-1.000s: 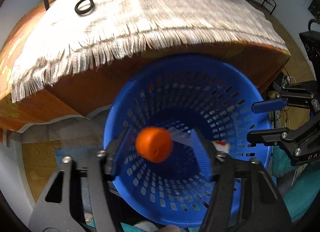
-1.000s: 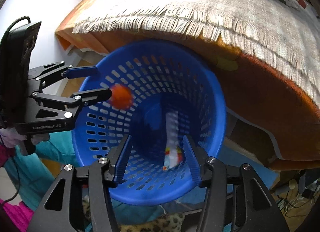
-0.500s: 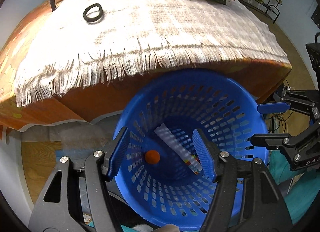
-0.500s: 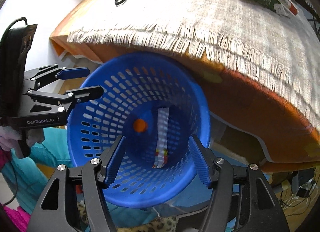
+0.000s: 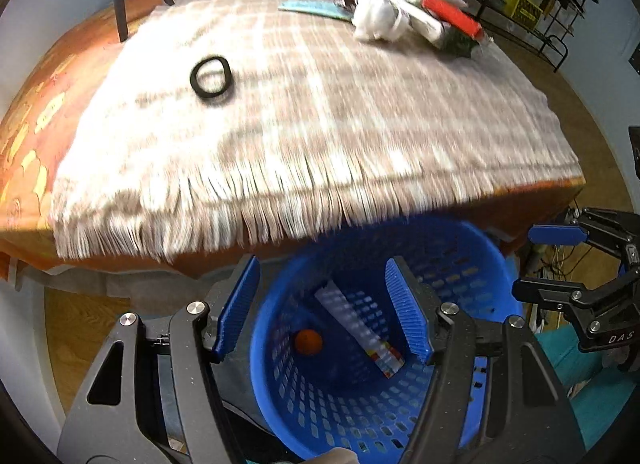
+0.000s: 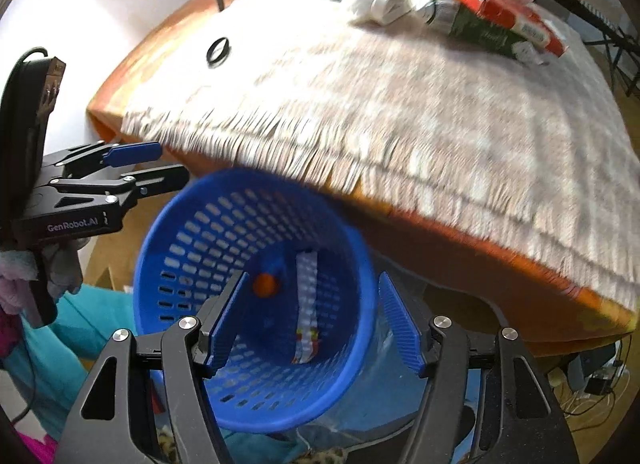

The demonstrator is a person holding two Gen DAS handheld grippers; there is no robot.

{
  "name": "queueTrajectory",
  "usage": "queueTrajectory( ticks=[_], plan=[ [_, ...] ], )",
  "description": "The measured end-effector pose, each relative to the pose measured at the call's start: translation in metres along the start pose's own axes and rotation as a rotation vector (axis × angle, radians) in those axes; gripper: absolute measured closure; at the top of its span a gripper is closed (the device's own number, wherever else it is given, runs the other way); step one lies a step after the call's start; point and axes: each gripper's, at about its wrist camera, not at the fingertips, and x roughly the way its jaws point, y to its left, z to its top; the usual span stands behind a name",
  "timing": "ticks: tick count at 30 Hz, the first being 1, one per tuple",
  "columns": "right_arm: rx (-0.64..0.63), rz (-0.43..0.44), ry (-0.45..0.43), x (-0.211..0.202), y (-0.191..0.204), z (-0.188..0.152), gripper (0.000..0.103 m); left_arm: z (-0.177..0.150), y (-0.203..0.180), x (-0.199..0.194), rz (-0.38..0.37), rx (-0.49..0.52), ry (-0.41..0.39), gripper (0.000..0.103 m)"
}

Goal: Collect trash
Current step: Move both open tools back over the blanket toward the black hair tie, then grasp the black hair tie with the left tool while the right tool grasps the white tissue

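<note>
Left gripper (image 5: 322, 310): jaws wide, empty, orange cap (image 5: 308, 342) just released, now lying in blue basket (image 5: 496, 264) bottom beside wrapper (image 5: 360, 328); remaining trash pile (image 5: 412, 19) at tablecloth's far edge.

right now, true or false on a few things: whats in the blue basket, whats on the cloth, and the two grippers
1. An orange ball lies inside the blue basket. True.
2. The left gripper is shut on the ball. False: it is open and empty.
3. A black ring lies on the fringed cloth. True.
4. The right gripper holds a wrapper. False: it is open; the long wrapper lies in the basket.
5. The red box is in the basket. False: it is on the cloth.
</note>
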Motion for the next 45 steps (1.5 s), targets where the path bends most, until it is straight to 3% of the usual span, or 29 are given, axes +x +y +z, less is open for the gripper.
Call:
queueTrajectory(
  ticks=[12, 17, 28, 41, 45],
  plan=[
    [0.022, 0.000, -0.144, -0.033, -0.019, 0.056, 0.036, 0.062, 0.029, -0.012, 0.033, -0.063, -0.059, 0.036],
    [-0.050, -0.034, -0.244, -0.049, -0.019, 0.093, 0.036, 0.077, 0.048, -0.008, 0.048, -0.080, -0.067, 0.036],
    [-0.155, -0.031, -0.221, -0.024, -0.016, 0.174, 0.036, 0.096, 0.077, 0.012, 0.062, -0.109, -0.050, 0.036],
    [-0.176, -0.047, -0.163, 0.023, -0.013, 0.218, 0.036, 0.111, 0.084, 0.038, 0.052, -0.106, -0.024, 0.036],
    [-0.176, -0.063, -0.134, 0.035, -0.016, 0.222, 0.037, 0.112, 0.085, 0.045, 0.047, -0.107, -0.008, 0.044]
  ],
)
